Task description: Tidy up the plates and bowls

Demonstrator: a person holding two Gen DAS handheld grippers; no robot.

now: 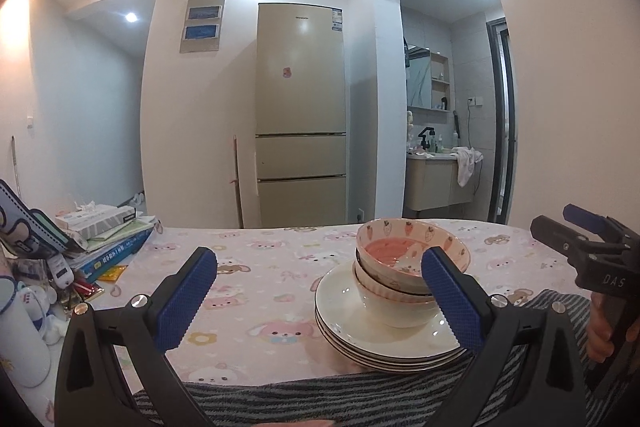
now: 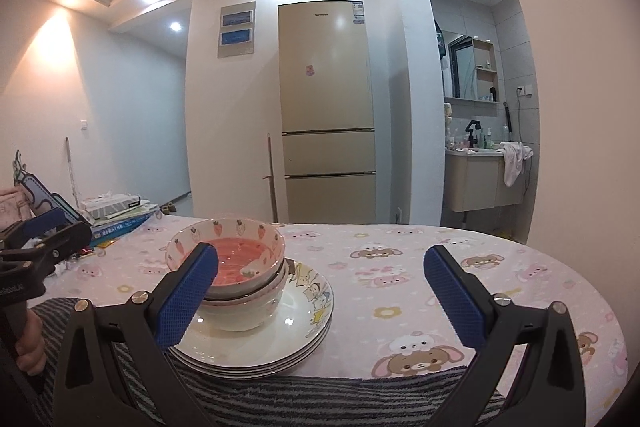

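Several bowls (image 1: 404, 267), nested, topmost pink inside with carrots and strawberries painted round the rim. Set on a stack of white plates (image 1: 380, 343), cartoon figure printed on the uppermost plate, seen from the right wrist view. Stack at the near edge of the table (image 1: 260, 267), partly over a grey striped cloth (image 1: 280, 399) at the front, otherwise on a pink cover printed with rabbits and bears.

Left gripper (image 1: 320, 295) released, blue pads spread wide, right pad overlapping the bowls in view, contact impossible to tell; nothing between the pads. Right gripper (image 2: 320, 291) likewise released and empty, left pad in front of the bowls, plates just beside it. Each gripper visible in the other's view at the picture edge, held by a hand (image 1: 600, 331); white letters "DAS" on the black body of the right one.

Off to the left on the table: pile of books (image 1: 116, 247) with a tissue box on top, blue cover bearing Chinese writing too small to read. Behind the table, against the far wall: gold fridge (image 1: 300, 115), brand lettering near the top too blurred to read, energy label at the upper right corner, pink sticker on the door. Right of it, arched opening onto a washbasin (image 1: 432, 163) with a white towel draped over the edge.
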